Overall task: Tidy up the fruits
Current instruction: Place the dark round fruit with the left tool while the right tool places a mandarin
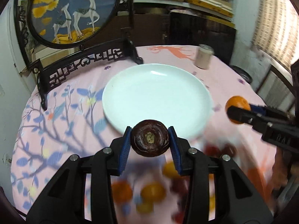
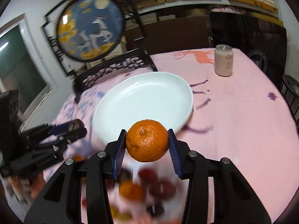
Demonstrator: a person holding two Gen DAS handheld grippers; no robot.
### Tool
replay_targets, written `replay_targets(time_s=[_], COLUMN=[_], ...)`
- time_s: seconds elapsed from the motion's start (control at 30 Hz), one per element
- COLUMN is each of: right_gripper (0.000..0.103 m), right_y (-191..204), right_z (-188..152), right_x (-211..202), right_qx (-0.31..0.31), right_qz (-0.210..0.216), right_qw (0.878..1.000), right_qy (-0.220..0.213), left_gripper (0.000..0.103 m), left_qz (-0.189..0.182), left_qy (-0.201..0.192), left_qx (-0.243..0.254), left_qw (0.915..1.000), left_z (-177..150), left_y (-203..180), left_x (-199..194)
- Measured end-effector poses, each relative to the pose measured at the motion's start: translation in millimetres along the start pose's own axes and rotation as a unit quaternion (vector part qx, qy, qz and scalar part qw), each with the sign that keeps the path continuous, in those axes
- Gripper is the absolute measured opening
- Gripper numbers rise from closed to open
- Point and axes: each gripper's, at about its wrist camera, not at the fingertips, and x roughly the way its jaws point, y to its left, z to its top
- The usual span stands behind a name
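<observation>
My left gripper [image 1: 150,140] is shut on a dark purple-brown round fruit [image 1: 150,140], held above the table just short of the near rim of a white plate [image 1: 157,97]. My right gripper [image 2: 147,141] is shut on an orange mandarin [image 2: 147,141], lifted before the same plate [image 2: 145,100]. In the left wrist view the right gripper [image 1: 237,113] with its mandarin [image 1: 238,102] hangs to the plate's right. In the right wrist view the left gripper [image 2: 74,128] with the dark fruit [image 2: 75,125] shows at the left. Blurred loose mandarins [image 1: 153,192] and dark red fruits [image 2: 162,188] lie on the cloth below.
A pink patterned tablecloth [image 2: 233,121] covers the round table. A drink can [image 2: 223,60] stands at the far right. A black carved stand with a round deer painting [image 1: 72,13] sits at the back left. Shelves and a dark cabinet lie beyond.
</observation>
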Motion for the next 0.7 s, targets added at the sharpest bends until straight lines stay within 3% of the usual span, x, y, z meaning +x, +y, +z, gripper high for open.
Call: replay_targets(time_s=[0.07,0.2,0.27,0.3,0.37,0.7], right_gripper=[0.044,0.046,0.059,0.063,0.064,0.064], right_y=[-4,-9,-11,-12,-12,-11], right_z=[8,15,16,17,13,-5], right_x=[22,51,48,45,38,16], right_qx=[0.006,-0.012,-0.023,-0.027,-0.029,-0.008], right_qz=[-0.007,-0.028,-0.028,-0.03,-0.032,-0.002], right_qw=[1.0,0.999,0.999,0.999,0.999,1.0], right_qy=[0.009,0.022,0.006,-0.005,-0.02,-0.007], left_gripper=[0.04,0.042,0.05,0.055,0.056,0.057], left_qz=[0.018,0.016,0.014,0.016,0.018,0.021], left_qy=[0.01,0.026,0.026,0.024,0.016,0.004], left_qx=[-0.01,-0.021,-0.012,-0.009,-0.006,-0.053], left_qw=[0.9997,0.9993,0.9995,0.9995,0.9997,0.9984], left_z=[11,15,11,10,8,-6], left_y=[2,6,4,4,6,36], left_x=[25,55,60,60,58,29])
